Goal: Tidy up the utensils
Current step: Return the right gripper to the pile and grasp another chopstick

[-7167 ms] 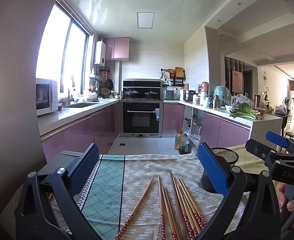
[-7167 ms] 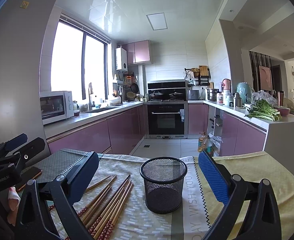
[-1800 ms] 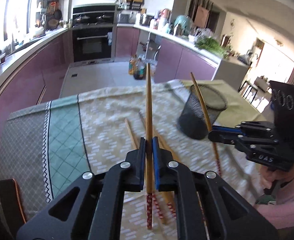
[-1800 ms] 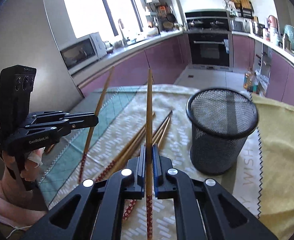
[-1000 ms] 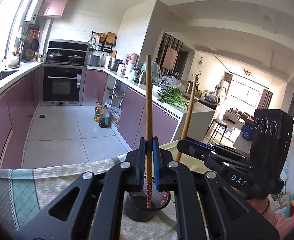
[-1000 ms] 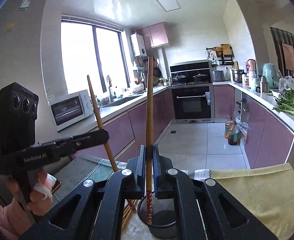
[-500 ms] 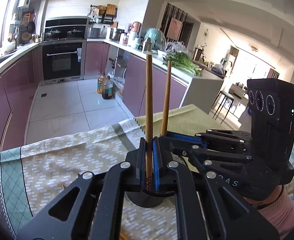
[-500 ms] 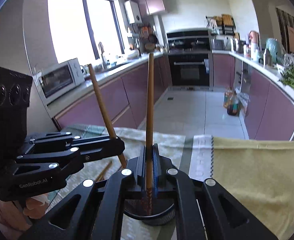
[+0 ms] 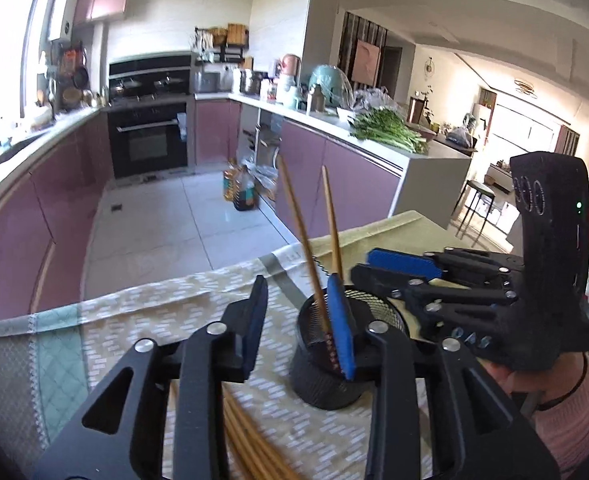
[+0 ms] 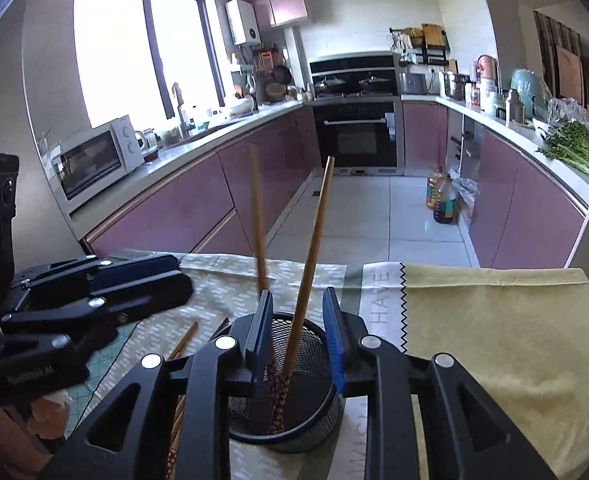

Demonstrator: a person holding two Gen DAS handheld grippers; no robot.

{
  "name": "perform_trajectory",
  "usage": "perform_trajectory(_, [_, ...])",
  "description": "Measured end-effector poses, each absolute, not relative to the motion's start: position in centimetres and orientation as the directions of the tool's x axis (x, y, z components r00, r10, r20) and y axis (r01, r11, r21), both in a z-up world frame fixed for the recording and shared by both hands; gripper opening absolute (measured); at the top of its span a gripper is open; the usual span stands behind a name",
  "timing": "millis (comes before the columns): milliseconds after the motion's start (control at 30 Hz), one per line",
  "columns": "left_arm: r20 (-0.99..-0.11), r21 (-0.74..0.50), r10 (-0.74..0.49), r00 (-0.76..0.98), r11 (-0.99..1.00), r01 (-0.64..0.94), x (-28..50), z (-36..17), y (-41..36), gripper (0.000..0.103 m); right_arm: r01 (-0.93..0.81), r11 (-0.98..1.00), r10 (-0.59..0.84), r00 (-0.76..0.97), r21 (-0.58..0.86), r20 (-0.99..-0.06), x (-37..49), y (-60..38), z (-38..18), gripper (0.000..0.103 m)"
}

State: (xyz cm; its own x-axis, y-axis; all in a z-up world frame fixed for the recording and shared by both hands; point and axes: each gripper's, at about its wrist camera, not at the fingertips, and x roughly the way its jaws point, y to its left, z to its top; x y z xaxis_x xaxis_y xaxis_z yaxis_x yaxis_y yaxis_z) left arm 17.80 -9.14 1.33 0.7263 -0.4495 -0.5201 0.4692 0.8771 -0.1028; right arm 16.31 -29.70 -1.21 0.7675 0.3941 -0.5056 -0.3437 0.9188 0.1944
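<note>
Left wrist view shows my right gripper (image 9: 378, 268) beside the black mesh cup (image 9: 348, 364), its blue pads spread; my left gripper (image 9: 300, 328) gapes too, empty. Only the right wrist view looks down inside the cup, where two slim wooden chopsticks (image 10: 308, 272) lean, patterned ends down. More chopsticks (image 9: 246, 436) lie on the cloth-covered surface (image 10: 494, 328).

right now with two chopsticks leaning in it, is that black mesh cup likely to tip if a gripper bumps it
Probably yes, if knocked hard. The black wire-mesh cup looks light, being open mesh and nearly empty. The two long wooden chopsticks stick out well above its rim and lean, so a bump on them could lever it over. The patterned tablecloth might let it slide instead.
</note>
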Motion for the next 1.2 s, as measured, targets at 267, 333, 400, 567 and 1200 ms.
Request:
perform_trajectory(267, [-0.563,-0.056,-0.382,0.733,0.902,0.427,12.9,-0.4,-3.8,0.039,-0.524,0.832,0.540,0.693,0.181,-0.477,10.2,-27.1,-1.3,0.033])
perform_trajectory(333, [-0.588,-0.048,-0.361,0.723,0.908,0.415,12.4,-1.6,-2.9,0.039,-0.549,0.813,0.561,0.650,0.193,-0.512,9.7,-25.8,-2.5,0.033])
perform_trajectory(400, [-0.618,-0.046,-0.343,0.707,0.914,0.403,11.7,-2.9,-2.0,0.039,-0.552,0.813,0.551,0.624,0.187,-0.554,9.7,-24.7,-3.9,0.033])
perform_trajectory(567, [-0.680,-0.051,-0.304,0.667,0.927,0.371,10.8,-6.6,-0.2,0.038,-0.542,0.808,0.546,0.538,0.233,-0.642,10.3,-22.6,-7.7,0.032])
perform_trajectory(1200, [-0.771,-0.071,-0.270,0.576,0.936,0.345,11.9,-11.2,-0.5,0.029,-0.489,0.844,0.476,0.494,0.221,-0.727,11.2,-20.0,-10.2,0.023])
